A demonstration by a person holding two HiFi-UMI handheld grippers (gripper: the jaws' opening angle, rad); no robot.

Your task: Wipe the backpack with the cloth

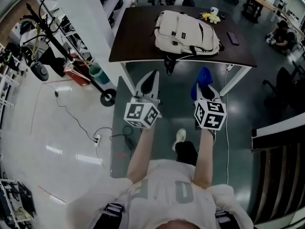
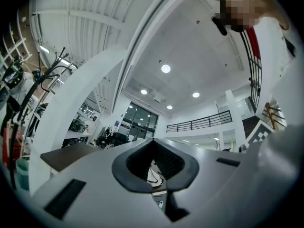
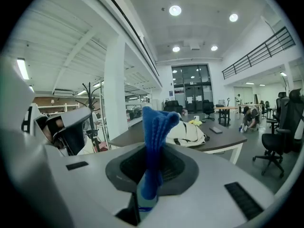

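A cream backpack [image 1: 186, 31] lies on a dark table [image 1: 138, 37] ahead of me; it also shows small in the right gripper view [image 3: 187, 134]. My right gripper [image 1: 205, 87] is held in the air short of the table's near edge, shut on a blue cloth [image 1: 204, 78]. The cloth [image 3: 156, 141] stands up from between the right gripper's [image 3: 152, 170] closed jaws. My left gripper [image 1: 151, 80] hangs beside it, level with it, its jaws together and nothing between them. In its own view the left gripper [image 2: 155, 167] points upward toward the ceiling.
On the table lie a yellow toy [image 1: 210, 17] and a dark flat object [image 1: 233, 37]. A scooter [image 1: 43, 42] and a teal bucket [image 1: 95, 73] stand to the left, with cables [image 1: 95, 137] on the floor. A person [image 1: 282, 35] sits at far right; a railing [image 1: 281, 175] runs at my right.
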